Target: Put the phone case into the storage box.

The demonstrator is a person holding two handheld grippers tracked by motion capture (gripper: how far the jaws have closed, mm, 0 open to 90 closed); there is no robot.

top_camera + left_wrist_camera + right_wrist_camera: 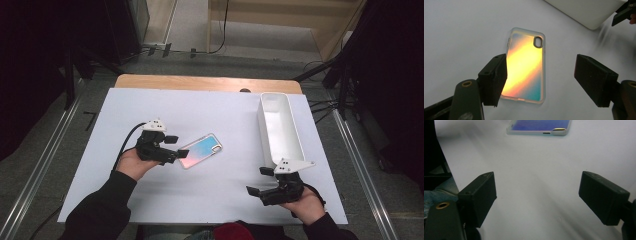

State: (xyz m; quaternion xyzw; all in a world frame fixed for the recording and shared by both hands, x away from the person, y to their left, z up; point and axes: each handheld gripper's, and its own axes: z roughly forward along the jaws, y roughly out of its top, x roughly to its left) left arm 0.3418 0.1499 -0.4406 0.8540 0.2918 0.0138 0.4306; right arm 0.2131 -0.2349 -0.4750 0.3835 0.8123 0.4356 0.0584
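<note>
High view, near to far: right gripper (261, 181) at 5 o'clock on the white table (165, 200), jaws spread w/ nothing between; left gripper (176, 146) at 9 o'clock, jaws spread & not pinching, its tips at the near-left end of the phone case (201, 150). 1 case, flat near table centre, long axis from 8 to 2 o'clock, camera-hole end toward 2. Counts: 2 grippers, 1 case, 1 long white bin (281, 145) at 2 o'clock, lying roughly 12 to 6.

No readable text, label, brand or number on anything in view.
</note>
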